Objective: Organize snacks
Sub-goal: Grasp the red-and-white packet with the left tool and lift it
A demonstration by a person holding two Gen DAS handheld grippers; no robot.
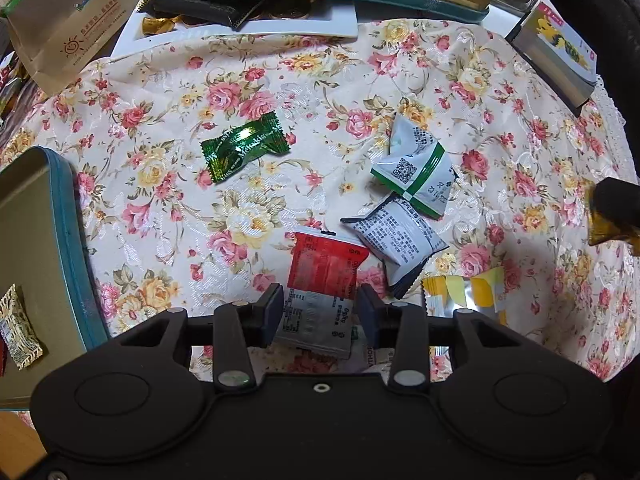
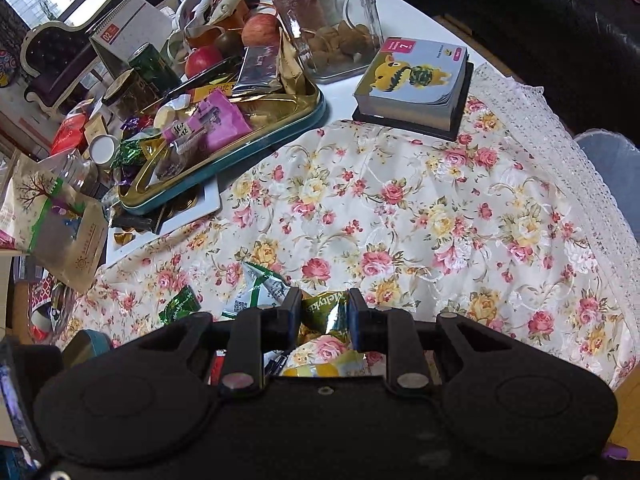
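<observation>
My left gripper [image 1: 319,312] is shut on a red and white snack packet [image 1: 320,288], held just above the floral cloth. Loose snacks lie ahead: a green foil candy [image 1: 244,147], a white and green packet [image 1: 416,166], a white and dark packet [image 1: 396,242], and a yellow and white packet [image 1: 468,292]. A teal-rimmed tin [image 1: 60,248] at the left holds a patterned packet [image 1: 18,328]. My right gripper [image 2: 325,312] is shut on a gold-green foil candy [image 2: 325,314], above the cloth. It also shows at the right edge of the left wrist view [image 1: 612,212].
A teal tray [image 2: 224,168] piled with snacks sits at the back, on a white tray [image 2: 200,208]. A glass jar [image 2: 328,20], a thick book [image 2: 416,84], a paper bag [image 1: 68,28], fruit and cans crowd the far side. The cloth's lace edge [image 2: 560,152] runs along the right.
</observation>
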